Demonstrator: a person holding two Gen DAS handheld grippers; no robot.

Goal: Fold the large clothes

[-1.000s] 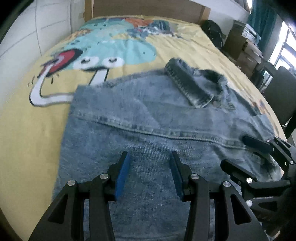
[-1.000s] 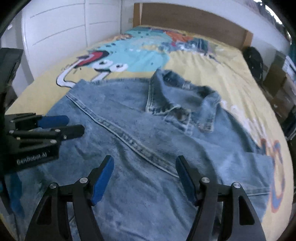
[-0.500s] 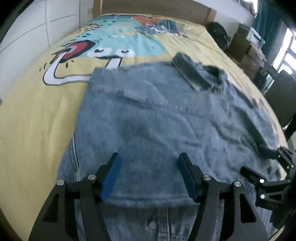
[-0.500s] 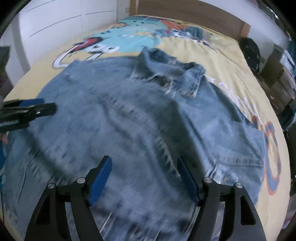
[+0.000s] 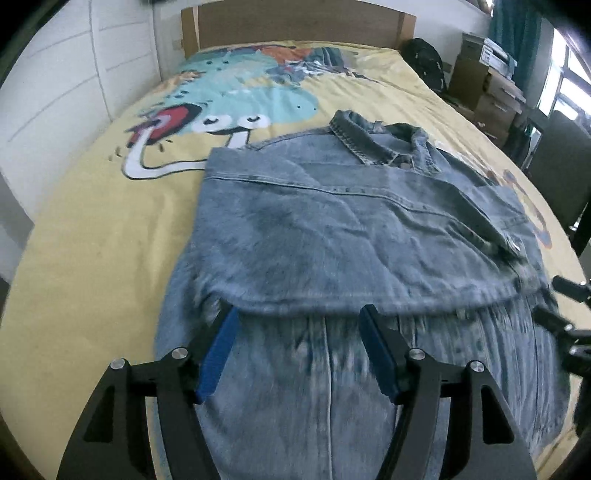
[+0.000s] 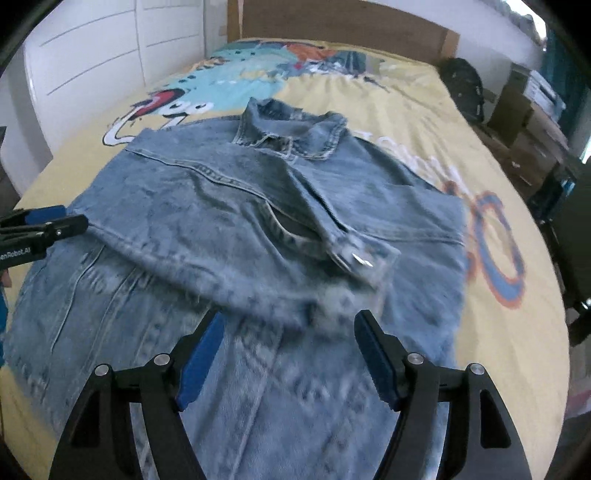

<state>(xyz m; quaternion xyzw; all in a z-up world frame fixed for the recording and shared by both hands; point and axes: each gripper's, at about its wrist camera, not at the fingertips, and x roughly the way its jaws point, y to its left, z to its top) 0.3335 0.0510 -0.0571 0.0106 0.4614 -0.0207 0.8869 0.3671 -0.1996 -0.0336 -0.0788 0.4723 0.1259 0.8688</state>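
A light-blue denim jacket (image 5: 351, 229) lies flat on a yellow cartoon bedsheet (image 5: 92, 229), collar (image 5: 369, 144) toward the headboard. One sleeve is folded across the chest, its cuff (image 6: 354, 254) with a metal button at the right side. My left gripper (image 5: 298, 314) hovers open over the jacket's lower left part, nothing between its blue pads. My right gripper (image 6: 290, 317) hovers open over the jacket (image 6: 221, 199) at its lower right, also with nothing between its pads. Each gripper shows at the edge of the other's view: the left gripper (image 6: 44, 221) and the right gripper (image 5: 561, 302).
A wooden headboard (image 5: 295, 22) closes the far end of the bed. White cupboard doors (image 6: 92, 55) run along the left. On the right stand cardboard boxes (image 5: 487, 92), a black backpack (image 5: 424, 62) and a dark chair (image 5: 561, 166).
Both grippers have drawn back toward the jacket's hem and lifted a little. The left jaws have widened. The folded sleeve's lower edge now lies just ahead of both grippers' fingertips.
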